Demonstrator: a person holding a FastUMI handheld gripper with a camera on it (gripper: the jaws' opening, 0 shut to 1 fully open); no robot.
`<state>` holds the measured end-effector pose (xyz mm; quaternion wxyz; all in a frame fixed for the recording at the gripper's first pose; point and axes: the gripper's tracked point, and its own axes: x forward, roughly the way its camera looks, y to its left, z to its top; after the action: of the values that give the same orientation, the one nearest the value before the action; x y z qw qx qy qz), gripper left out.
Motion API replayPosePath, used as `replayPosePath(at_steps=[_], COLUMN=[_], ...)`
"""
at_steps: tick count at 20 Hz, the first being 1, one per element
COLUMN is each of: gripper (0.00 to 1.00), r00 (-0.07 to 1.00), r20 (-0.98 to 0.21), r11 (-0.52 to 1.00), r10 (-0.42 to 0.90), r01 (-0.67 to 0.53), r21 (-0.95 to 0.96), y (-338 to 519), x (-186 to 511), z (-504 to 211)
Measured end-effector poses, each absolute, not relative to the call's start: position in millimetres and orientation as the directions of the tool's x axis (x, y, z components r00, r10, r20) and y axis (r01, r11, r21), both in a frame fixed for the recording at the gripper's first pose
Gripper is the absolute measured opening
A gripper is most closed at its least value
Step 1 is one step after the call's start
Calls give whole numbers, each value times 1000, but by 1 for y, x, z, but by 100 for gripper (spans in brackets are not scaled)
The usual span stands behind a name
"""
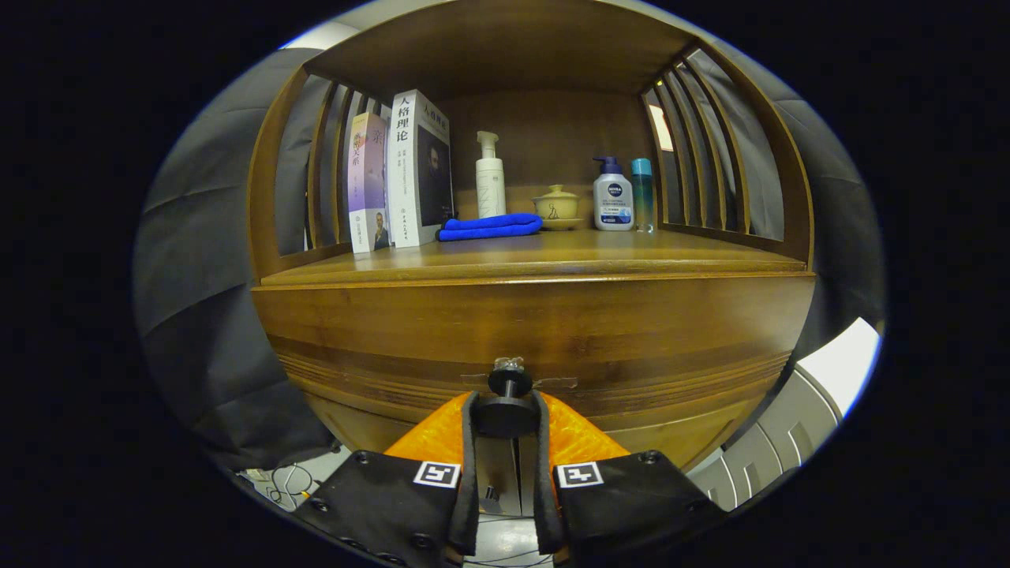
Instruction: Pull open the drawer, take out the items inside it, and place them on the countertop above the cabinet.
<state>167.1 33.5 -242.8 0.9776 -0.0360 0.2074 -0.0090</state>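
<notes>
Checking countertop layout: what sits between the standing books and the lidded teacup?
In the claw view, a folded blue cloth lies between the books and teacup, with a white pump bottle behind it.

The gripper (506, 416) has two long fingers (469, 465) set on two flat, dark blocks, each block has a small white square tag with a black pattern, round screws sit along the blocks, and thin wires hang below.
</notes>
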Motion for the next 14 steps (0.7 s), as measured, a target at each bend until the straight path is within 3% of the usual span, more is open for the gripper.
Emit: replayPosePath(at_steps=[14], gripper=[30], r00=[931], r20=[-366], r11=[997], r10=[13], r01=[-41], r21=[-68], y=[38], x=[95], z=[-236])
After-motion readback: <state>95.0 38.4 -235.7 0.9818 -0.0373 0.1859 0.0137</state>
